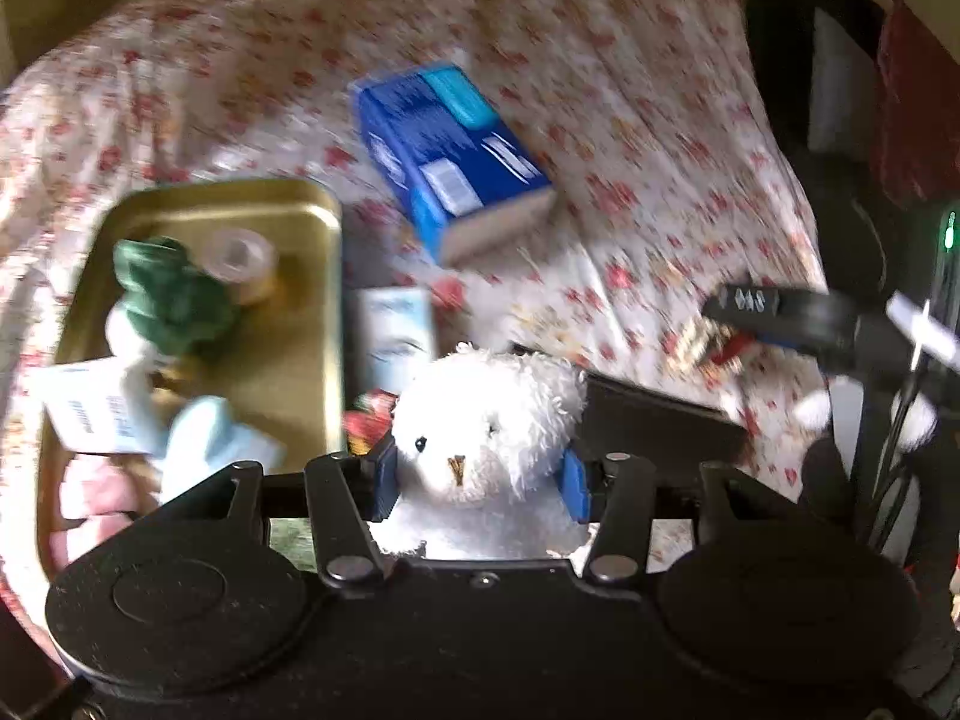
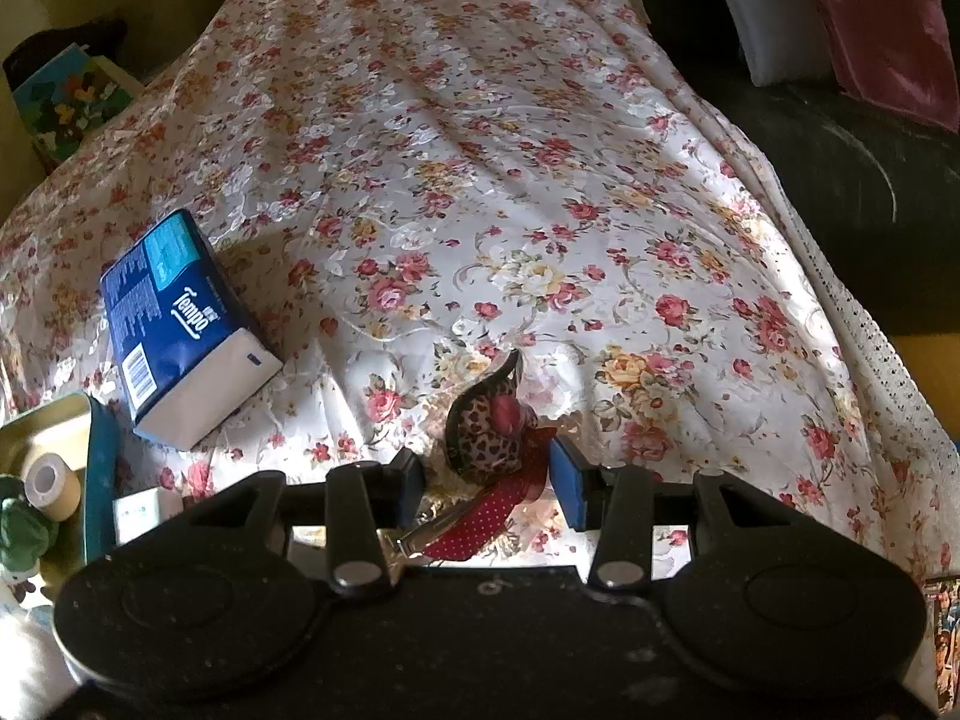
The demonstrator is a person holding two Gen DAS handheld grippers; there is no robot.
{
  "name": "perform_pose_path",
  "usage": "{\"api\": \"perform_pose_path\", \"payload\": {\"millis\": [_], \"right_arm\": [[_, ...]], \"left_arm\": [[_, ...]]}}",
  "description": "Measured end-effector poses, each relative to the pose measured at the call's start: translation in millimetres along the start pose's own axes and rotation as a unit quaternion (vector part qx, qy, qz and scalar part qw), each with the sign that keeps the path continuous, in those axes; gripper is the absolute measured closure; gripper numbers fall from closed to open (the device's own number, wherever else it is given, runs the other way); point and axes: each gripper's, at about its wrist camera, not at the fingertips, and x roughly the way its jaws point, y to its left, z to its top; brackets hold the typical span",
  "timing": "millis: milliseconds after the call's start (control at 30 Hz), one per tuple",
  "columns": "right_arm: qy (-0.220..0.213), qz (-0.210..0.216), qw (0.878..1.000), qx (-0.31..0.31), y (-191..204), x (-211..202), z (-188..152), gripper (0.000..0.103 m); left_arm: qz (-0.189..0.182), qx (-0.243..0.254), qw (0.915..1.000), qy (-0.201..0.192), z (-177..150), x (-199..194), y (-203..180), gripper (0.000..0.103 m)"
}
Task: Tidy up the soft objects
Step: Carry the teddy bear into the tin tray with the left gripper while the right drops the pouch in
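While left gripper (image 1: 480, 480) pinches white plush bear (image 1: 486, 420) at head, beside gold tray (image 1: 300, 204), bear may slip: soft pile. Right gripper (image 2: 489, 480) nearly shut, closed on leopard bow clip (image 2: 486, 432) above floral cloth (image 2: 480, 180); ribbon may snag.

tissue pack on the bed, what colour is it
The tissue pack is dark blue with a teal panel and a white end, clearest in the right wrist view.
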Motion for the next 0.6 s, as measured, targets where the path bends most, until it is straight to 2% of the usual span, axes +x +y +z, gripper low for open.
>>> {"api": "perform_pose_path", "payload": {"millis": [167, 367, 600], "right_arm": [[-0.002, 0.009, 1.000, -0.016, 11.3, -2.3, -4.1, 0.060], [-0.033, 0.018, 0.998, -0.041, 24.4, -13.9, -8.7, 0.060], [-0.048, 0.042, 0.995, -0.083, 47.0, -21.8, -20.1, 0.060]], "left_arm": [[0.015, -0.039, 0.9988, -0.027, 5.9, -25.0, 37.6, 0.053], [0.034, -0.083, 0.9945, -0.055, 10.6, -48.6, 78.7, 0.053], [0.064, -0.102, 0.9917, -0.043, 6.0, -46.1, 106.7, 0.053]]}}
